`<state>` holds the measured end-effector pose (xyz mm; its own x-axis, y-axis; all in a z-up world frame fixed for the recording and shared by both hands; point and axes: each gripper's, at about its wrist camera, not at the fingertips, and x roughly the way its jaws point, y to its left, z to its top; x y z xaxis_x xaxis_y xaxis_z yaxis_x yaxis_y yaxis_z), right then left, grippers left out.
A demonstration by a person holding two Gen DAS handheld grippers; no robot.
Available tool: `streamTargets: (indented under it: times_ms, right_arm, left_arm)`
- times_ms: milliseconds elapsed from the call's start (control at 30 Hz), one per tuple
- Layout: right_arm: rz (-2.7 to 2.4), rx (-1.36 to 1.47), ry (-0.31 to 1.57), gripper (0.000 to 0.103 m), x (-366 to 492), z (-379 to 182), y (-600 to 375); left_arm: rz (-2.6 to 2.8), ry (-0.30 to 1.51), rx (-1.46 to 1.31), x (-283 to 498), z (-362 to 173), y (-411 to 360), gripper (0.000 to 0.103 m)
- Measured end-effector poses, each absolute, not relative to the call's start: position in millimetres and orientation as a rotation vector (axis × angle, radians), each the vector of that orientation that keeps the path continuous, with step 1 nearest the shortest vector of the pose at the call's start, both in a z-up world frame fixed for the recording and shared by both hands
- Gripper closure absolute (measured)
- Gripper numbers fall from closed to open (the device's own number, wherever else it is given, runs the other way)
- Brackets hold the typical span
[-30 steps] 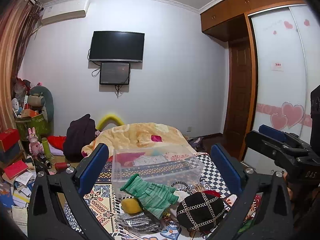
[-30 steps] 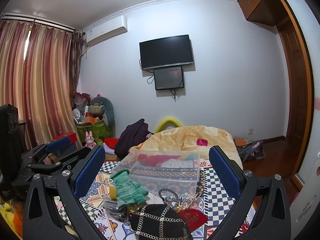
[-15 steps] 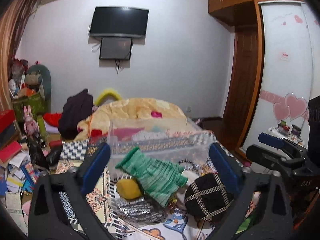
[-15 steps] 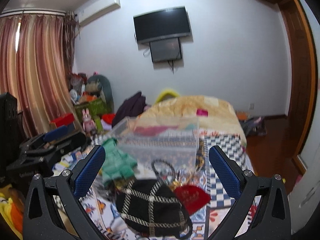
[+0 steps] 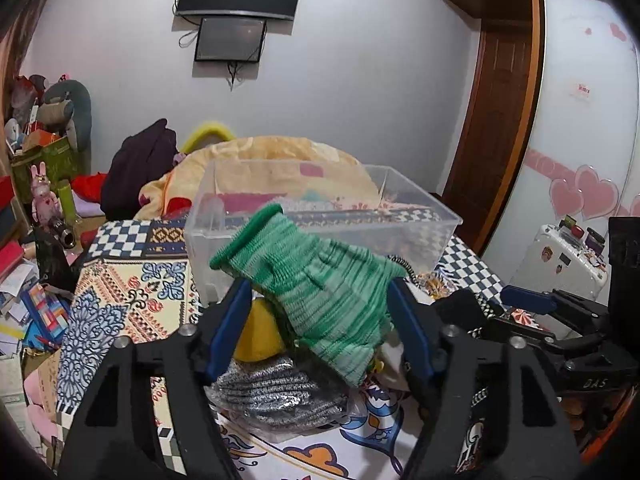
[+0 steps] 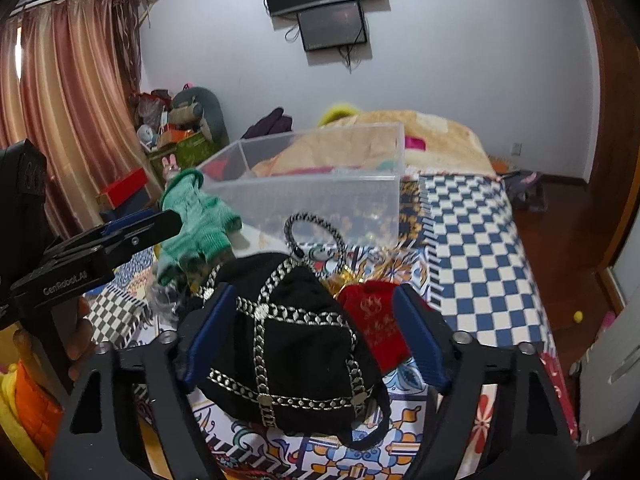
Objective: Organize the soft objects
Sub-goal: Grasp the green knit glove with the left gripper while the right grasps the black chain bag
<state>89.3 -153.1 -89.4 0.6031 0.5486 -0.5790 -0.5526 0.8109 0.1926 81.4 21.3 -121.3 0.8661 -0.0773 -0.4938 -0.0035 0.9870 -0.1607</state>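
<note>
A green knit glove (image 5: 316,284) sits between the blue pads of my left gripper (image 5: 318,312), which is closed on it; it also shows in the right wrist view (image 6: 192,220), lifted above the bed. My right gripper (image 6: 310,332) straddles a black bag with silver chains (image 6: 292,352); its pads sit at the bag's sides with a red pouch (image 6: 376,324) against the right pad. A clear plastic bin (image 5: 320,216) stands just behind both, seen also in the right wrist view (image 6: 320,184).
A yellow soft item (image 5: 256,332) and a grey knit piece in plastic wrap (image 5: 280,396) lie under the glove. A patterned bedspread (image 6: 472,248) covers the bed. A quilt (image 5: 260,152) lies behind the bin. Clutter fills the floor at left (image 5: 24,300).
Both grippers moved forward and down toward the pile. The left jaws narrowed onto the green glove. The right jaws narrowed around the black bag.
</note>
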Motion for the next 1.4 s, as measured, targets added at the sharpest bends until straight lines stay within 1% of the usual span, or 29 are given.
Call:
streamTargets:
  times_ms: [67, 100, 167, 200, 233, 267, 333, 433, 533, 700, 767, 967, 1100, 1267, 1300, 1367, 1400]
  right_arm:
    - [0.651, -0.003, 0.685, 0.037, 91, -92, -152]
    - [0.657, -0.002, 0.69, 0.039, 91, -93, -151]
    - [0.667, 0.0, 0.699, 0.05, 94, -95, -149]
    - [0.672, 0.0, 0.704, 0.053, 94, -96, -149]
    - [0.677, 0.0, 0.707, 0.057, 94, -96, -148]
    - [0.684, 0.002, 0.707, 0.064, 92, -96, -148]
    - [0.692, 0.003, 0.705, 0.069, 90, -95, -147]
    - [0.698, 0.002, 0.688, 0.075, 90, -92, -146]
    - [0.708, 0.011, 0.668, 0.076, 88, -86, -147]
    - [0.717, 0.025, 0.629, 0.079, 85, -72, -151]
    - [0.719, 0.028, 0.608, 0.082, 82, -65, -152]
    - [0.715, 0.034, 0.542, 0.082, 76, -46, -155]
    - [0.713, 0.062, 0.518, 0.082, 81, -37, -158]
    - [0.694, 0.061, 0.479, 0.082, 90, -27, -157]
    - [0.692, 0.065, 0.469, 0.082, 91, -25, -156]
    - [0.688, 0.072, 0.456, 0.082, 93, -21, -158]
    - [0.685, 0.074, 0.448, 0.082, 93, -20, -159]
  left_arm:
    - [-0.04, 0.535, -0.158, 84, -125, 21, 0.043]
    - [-0.038, 0.536, -0.156, 84, -127, 21, 0.046]
    - [-0.038, 0.534, -0.145, 85, -128, 20, 0.049]
    - [-0.038, 0.533, -0.139, 85, -128, 20, 0.051]
    - [-0.036, 0.53, -0.127, 85, -128, 19, 0.056]
    - [-0.036, 0.53, -0.12, 85, -128, 18, 0.06]
    - [-0.039, 0.537, -0.114, 86, -130, 17, 0.072]
    - [-0.05, 0.541, -0.122, 86, -131, 19, 0.081]
    - [-0.061, 0.527, -0.13, 83, -128, 20, 0.088]
    - [-0.079, 0.483, -0.124, 73, -118, 18, 0.092]
    - [-0.073, 0.47, -0.124, 70, -114, 18, 0.093]
    - [-0.076, 0.422, -0.148, 61, -101, 23, 0.095]
    - [-0.073, 0.393, -0.149, 57, -92, 26, 0.1]
    - [-0.069, 0.43, -0.125, 62, -95, 27, 0.1]
    - [-0.064, 0.447, -0.124, 64, -98, 28, 0.1]
    - [-0.066, 0.468, -0.127, 64, -102, 31, 0.094]
    - [-0.066, 0.479, -0.13, 64, -104, 33, 0.085]
